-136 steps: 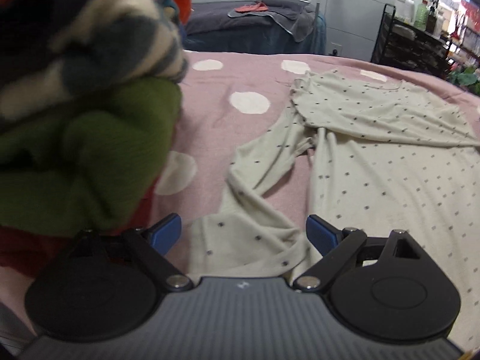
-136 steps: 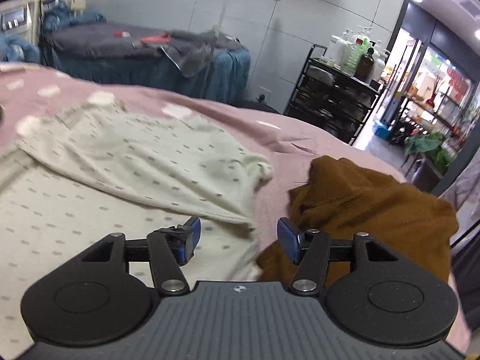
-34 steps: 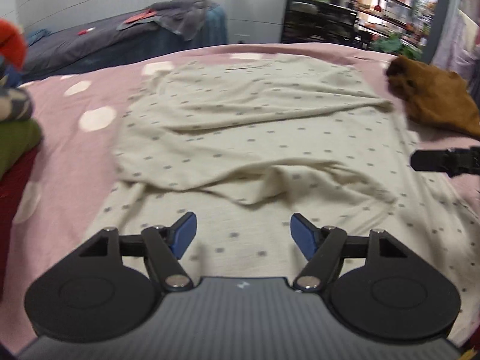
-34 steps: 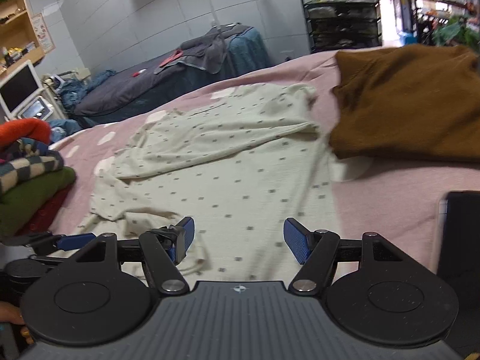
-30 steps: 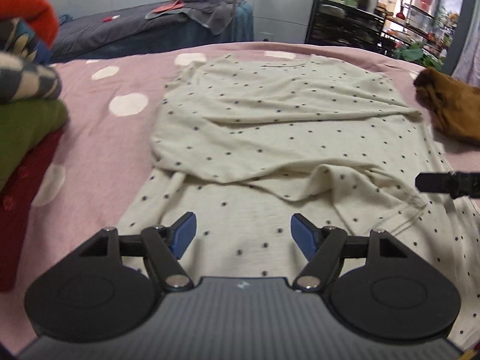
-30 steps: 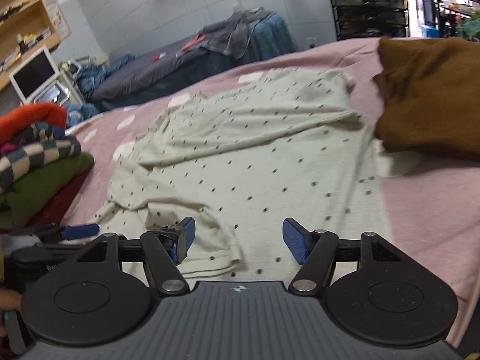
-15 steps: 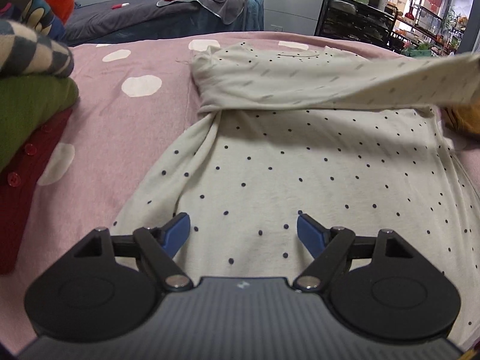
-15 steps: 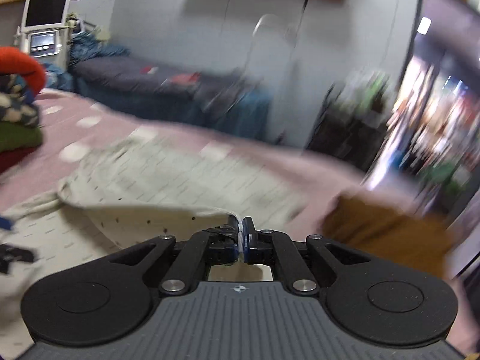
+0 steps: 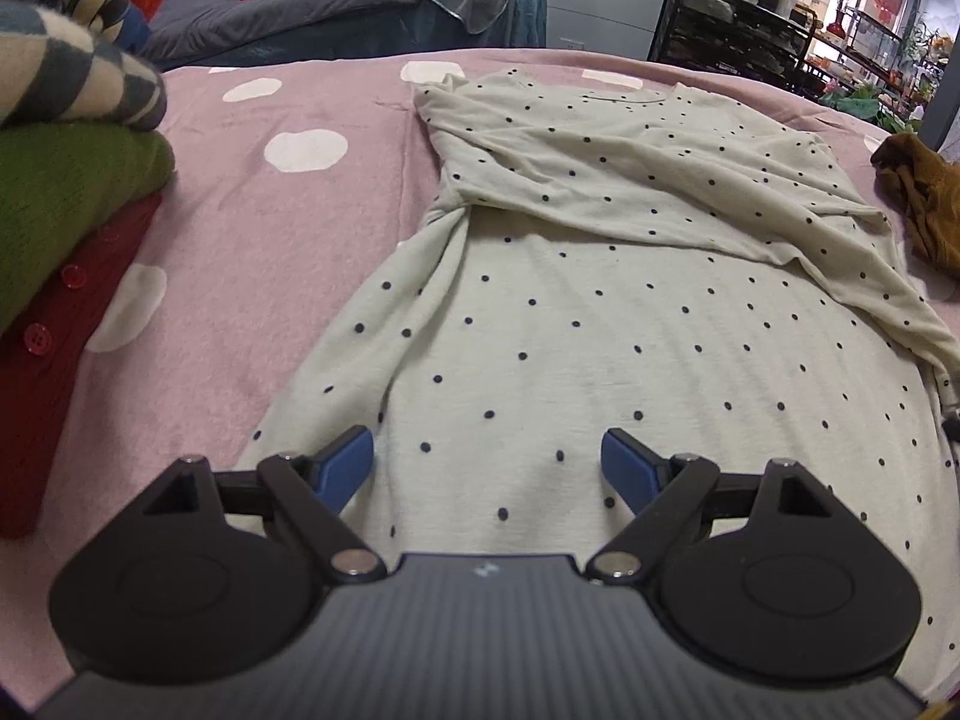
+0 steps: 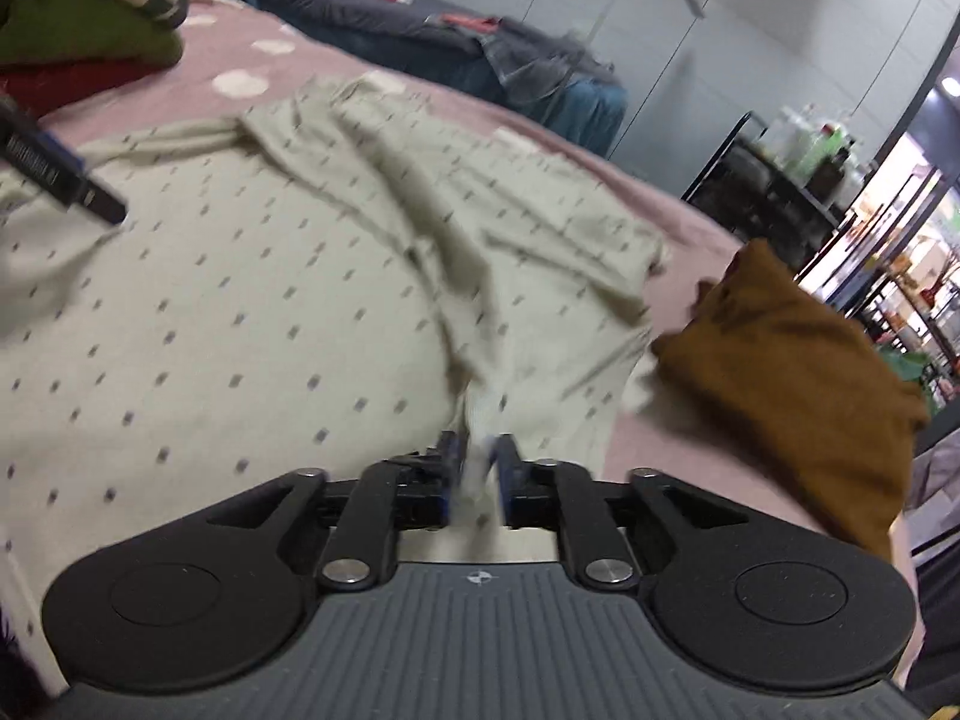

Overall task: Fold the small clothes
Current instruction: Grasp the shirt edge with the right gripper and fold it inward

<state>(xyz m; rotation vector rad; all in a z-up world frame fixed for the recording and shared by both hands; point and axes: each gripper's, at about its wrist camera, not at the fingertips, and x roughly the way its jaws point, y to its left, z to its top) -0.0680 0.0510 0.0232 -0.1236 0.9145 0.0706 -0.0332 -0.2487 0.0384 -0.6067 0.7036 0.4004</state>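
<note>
A cream polka-dot garment [image 9: 600, 312] is lying spread across a pink bedspread with white spots [image 9: 252, 228]. It is filling most of the middle of both wrist views. One long sleeve is lying folded diagonally over the upper part of the garment, running from the left shoulder down toward the right edge.

The left gripper [image 9: 486, 468] is hovering low over the near hem of the garment. Its blue-tipped jaws are standing wide apart, gripping nothing, with dotted fabric showing between them.

The right gripper [image 10: 477, 471] is sitting at the garment's right edge. Its jaws are standing close together, with only a narrow gap between them, and a thin strip of the cream fabric is sitting pinched in that gap. The fabric is rising from the jaws as a ridge toward the folded sleeve. This view is slightly blurred.

A stack of folded clothes [image 9: 66, 192] is sitting on the bedspread to the left of the garment, apart from it, with checked, green and red layers showing. A brown garment [image 10: 798, 384] is lying crumpled just beside the cream garment's right edge. In the right wrist view, one finger of the left gripper is showing at the far left, above the cloth.
</note>
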